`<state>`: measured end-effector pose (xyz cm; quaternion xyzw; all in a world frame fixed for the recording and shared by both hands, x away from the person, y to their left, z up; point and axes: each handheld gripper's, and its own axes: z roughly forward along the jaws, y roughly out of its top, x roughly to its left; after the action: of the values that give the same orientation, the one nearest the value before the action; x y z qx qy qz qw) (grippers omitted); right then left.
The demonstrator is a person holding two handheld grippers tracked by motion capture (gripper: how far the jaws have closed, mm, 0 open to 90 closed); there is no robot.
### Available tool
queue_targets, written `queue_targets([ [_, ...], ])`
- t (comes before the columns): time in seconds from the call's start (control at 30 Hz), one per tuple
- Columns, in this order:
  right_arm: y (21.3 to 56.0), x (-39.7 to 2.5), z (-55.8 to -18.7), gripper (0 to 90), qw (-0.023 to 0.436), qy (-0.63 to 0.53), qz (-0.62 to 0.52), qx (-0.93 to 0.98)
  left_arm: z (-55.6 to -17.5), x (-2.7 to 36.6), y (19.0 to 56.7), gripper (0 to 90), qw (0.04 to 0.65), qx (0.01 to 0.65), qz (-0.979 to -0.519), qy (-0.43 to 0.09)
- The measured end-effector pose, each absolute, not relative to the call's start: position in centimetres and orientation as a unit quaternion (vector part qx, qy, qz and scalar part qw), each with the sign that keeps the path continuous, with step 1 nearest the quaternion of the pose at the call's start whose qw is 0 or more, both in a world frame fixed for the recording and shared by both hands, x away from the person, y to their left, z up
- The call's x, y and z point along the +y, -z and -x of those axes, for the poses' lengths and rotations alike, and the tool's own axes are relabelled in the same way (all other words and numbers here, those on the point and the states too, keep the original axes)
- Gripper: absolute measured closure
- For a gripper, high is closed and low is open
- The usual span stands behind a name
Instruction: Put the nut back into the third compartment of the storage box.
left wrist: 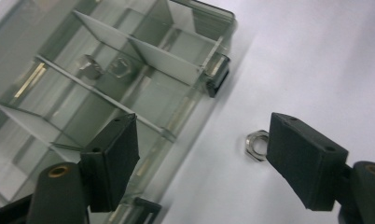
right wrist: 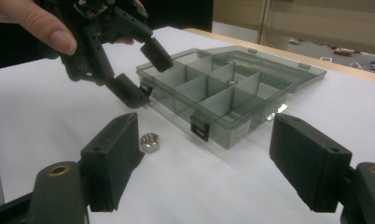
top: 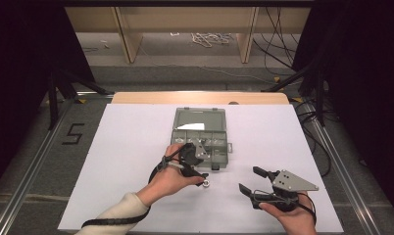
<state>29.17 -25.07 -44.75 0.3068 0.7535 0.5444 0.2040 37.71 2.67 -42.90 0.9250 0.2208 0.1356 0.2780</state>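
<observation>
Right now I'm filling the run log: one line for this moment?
left gripper open above nut | right gripper open, apart | organizer box lid open

One sign can be read: a dark figure "5" (top: 74, 133) marked on the grey floor (top: 33, 147), off the counter's (top: 136, 205) edge and well apart from the left tongs (top: 197, 169), out on their left in the high view. A pale label (right wrist: 237, 132) sits on the front wall of the compartment box (right wrist: 265, 100) ahead of the right tongs (right wrist: 213, 163), but its print is too blurred to read.
</observation>
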Motion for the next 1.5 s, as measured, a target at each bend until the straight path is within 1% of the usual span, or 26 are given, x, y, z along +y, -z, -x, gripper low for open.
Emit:
queue_targets([
  [0.47,44.6,-25.2,-29.1,25.2,0.205,-0.534,-0.311,0.759,-36.6,0.9,44.6,35.5,0.238,0.184,-0.948,-0.101],
  [0.5,44.6,-25.2,-29.0,25.2,0.2,-0.53,-0.314,0.762,-36.5,0.8,44.6,36.5,0.237,0.187,-0.948,-0.097],
  [0.6,44.8,-25.1,-29.2,25.2,0.205,-0.544,-0.306,0.754,-36.6,0.5,45.0,39.0,0.231,0.187,-0.951,-0.091],
  [0.9,44.6,-25.2,-29.0,25.2,0.206,-0.533,-0.311,0.759,-37.1,0.2,46.0,44.6,0.216,0.196,-0.955,-0.058],
  [0.93,44.7,-25.1,-29.1,25.2,0.206,-0.541,-0.308,0.755,-37.3,0.2,45.9,44.8,0.206,0.186,-0.959,-0.057],
  [0.97,44.7,-25.1,-29.1,25.2,0.206,-0.54,-0.309,0.756,-37.1,0.1,46.1,45.5,0.215,0.199,-0.954,-0.055],
  [1.0,44.8,-25.1,-29.2,25.2,0.204,-0.543,-0.306,0.754,-37.3,0.1,46.0,46.2,0.206,0.19,-0.959,-0.052],
  [1.03,44.6,-25.2,-29.0,25.2,0.205,-0.53,-0.311,0.761,-37.2,0.0,46.1,46.9,0.212,0.2,-0.955,-0.049],
  [1.23,44.8,-25.1,-29.2,25.2,0.204,-0.544,-0.306,0.754,-37.3,-0.1,46.6,51.8,0.21,0.206,-0.955,-0.036],
  [1.3,44.6,-25.3,-29.0,25.2,0.205,-0.531,-0.311,0.761,-37.4,-0.1,46.5,52.8,0.209,0.207,-0.955,-0.033],
  [1.37,44.8,-25.1,-29.2,25.2,0.204,-0.543,-0.306,0.755,-37.4,-0.1,46.5,53.9,0.209,0.208,-0.955,-0.033],
  [1.5,44.6,-25.2,-29.0,25.2,0.205,-0.53,-0.311,0.762,-37.3,-0.1,46.5,57.8,0.208,0.212,-0.954,-0.033],
])
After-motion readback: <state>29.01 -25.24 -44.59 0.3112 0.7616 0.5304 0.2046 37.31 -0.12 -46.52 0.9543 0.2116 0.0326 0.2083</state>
